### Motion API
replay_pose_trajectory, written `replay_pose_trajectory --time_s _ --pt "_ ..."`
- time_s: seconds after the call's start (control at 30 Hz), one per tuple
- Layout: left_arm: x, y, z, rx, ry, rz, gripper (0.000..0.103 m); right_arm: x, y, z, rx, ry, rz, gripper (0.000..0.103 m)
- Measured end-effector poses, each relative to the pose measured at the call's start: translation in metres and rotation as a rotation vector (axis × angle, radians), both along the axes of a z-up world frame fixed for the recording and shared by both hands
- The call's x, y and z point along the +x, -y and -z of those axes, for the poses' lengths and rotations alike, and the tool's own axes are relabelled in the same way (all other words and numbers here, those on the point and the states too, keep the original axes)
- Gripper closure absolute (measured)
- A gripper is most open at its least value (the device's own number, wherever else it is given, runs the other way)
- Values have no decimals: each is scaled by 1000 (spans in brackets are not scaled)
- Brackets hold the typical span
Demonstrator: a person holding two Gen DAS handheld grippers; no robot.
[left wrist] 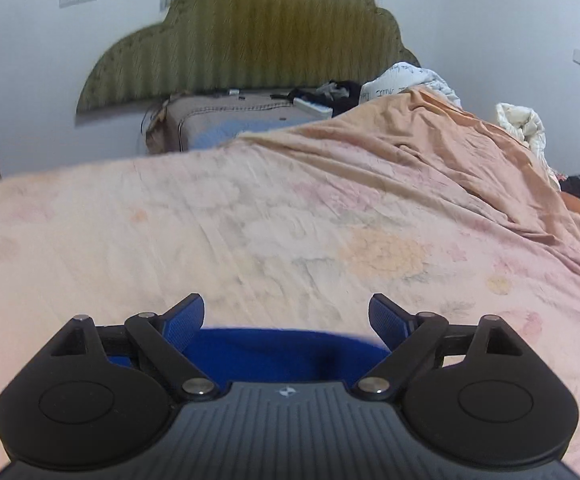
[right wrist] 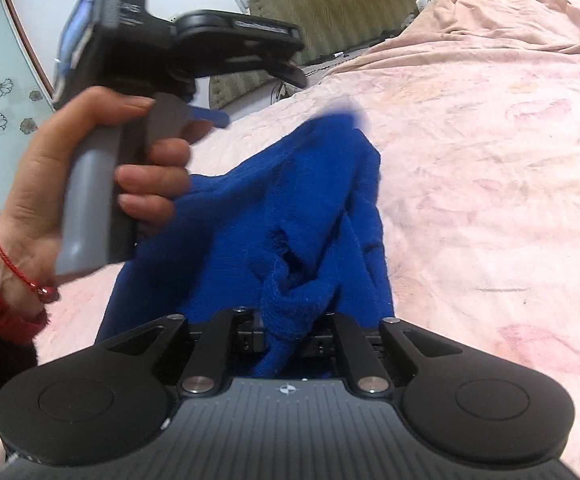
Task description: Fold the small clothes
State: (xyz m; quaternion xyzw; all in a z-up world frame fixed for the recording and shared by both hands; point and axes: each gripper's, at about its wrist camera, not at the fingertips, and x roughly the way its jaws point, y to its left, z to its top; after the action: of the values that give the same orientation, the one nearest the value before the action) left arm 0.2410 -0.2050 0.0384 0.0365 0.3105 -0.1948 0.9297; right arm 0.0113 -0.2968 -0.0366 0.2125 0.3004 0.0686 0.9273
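Note:
A blue knit garment (right wrist: 282,216) lies bunched on the pink bed sheet (right wrist: 490,160). My right gripper (right wrist: 286,332) is shut on a fold of it at the near edge, and the cloth rises away from the jaws. My left gripper (left wrist: 286,316) is open and empty; its blue pads (left wrist: 184,320) stand wide apart just above the garment's edge (left wrist: 274,354). In the right wrist view the left gripper (right wrist: 290,68) is held by a hand above the garment's far left side.
The bed sheet (left wrist: 250,220) spreads ahead, rumpled and raised at the right. An olive padded headboard (left wrist: 250,40) stands against the wall. A brown suitcase (left wrist: 230,120) and piled clothes (left wrist: 342,92) lie at the bed's far end. A white quilt (left wrist: 522,124) sits at the right.

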Motion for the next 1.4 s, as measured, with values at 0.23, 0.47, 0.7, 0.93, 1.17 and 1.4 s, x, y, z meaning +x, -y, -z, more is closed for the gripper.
replay_pose_trajectory --time_s 0.23,0.47,0.7,0.93,1.17,1.4 --pt "-36 -42 2 92 -5 -29 13 -9 18 -1 97 -21 -1 70" --pt "-94 -84 28 144 -7 -78 13 -13 44 6 267 -52 35 93" --pt "-127 -97 34 103 -47 -57 13 -21 54 14 294 -94 35 94" --pt "-140 -97 35 109 -27 -64 13 -31 39 -15 59 -48 59 79" --pt "-147 -100 43 116 -53 -99 13 -15 18 -19 -114 -26 41 81" --pt "-151 -102 49 134 -68 -94 13 -19 17 -11 -171 -48 45 96"
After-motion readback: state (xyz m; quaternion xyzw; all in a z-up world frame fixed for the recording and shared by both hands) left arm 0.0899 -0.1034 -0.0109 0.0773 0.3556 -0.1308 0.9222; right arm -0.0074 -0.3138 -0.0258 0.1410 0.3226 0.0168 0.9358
